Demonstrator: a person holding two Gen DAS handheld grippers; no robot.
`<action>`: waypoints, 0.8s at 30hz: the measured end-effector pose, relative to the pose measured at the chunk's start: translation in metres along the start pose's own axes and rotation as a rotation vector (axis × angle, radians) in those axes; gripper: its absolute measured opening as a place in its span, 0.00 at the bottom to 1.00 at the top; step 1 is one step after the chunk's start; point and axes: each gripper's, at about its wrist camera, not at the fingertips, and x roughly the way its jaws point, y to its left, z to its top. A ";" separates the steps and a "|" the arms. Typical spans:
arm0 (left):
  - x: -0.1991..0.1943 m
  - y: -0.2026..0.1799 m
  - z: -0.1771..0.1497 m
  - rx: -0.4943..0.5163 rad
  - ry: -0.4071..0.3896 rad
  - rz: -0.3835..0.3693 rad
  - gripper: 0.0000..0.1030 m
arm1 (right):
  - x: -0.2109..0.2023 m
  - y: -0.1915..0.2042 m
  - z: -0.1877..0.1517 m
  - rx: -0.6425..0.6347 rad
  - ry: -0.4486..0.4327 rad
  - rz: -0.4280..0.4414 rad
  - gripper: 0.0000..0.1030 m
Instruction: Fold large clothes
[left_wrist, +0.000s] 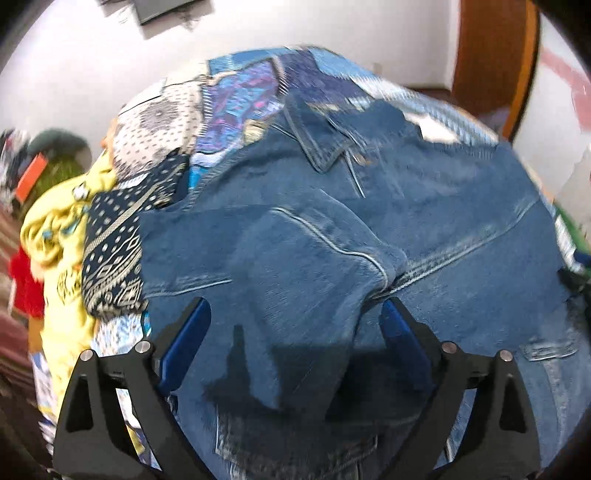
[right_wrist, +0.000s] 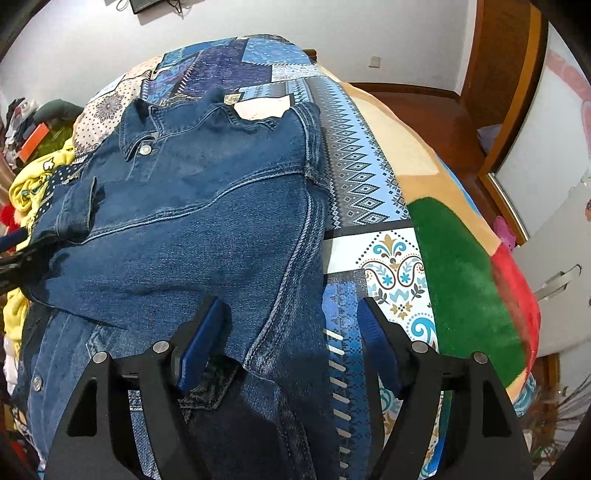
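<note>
Denim jacket (right_wrist: 192, 229) hem cut off beneath both open grippers' jaws.

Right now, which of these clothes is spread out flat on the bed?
The blue denim jacket, laid across the patterned bedspread. The yellow garment and red garment lie bunched beside it.

Your left wrist view is motion-blurred throughout; your right is sharp. Both are evenly lit, with fisheye bending and dark vignetting at the corners.
</note>
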 end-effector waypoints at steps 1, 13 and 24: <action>0.007 -0.009 0.001 0.063 0.015 -0.005 0.90 | 0.000 0.000 0.000 -0.002 0.000 -0.001 0.70; -0.001 0.034 0.010 -0.043 -0.048 -0.026 0.13 | 0.000 0.001 -0.001 -0.006 -0.001 -0.008 0.71; 0.002 0.109 -0.051 -0.562 -0.028 -0.490 0.30 | 0.002 0.004 -0.001 -0.024 -0.006 -0.025 0.76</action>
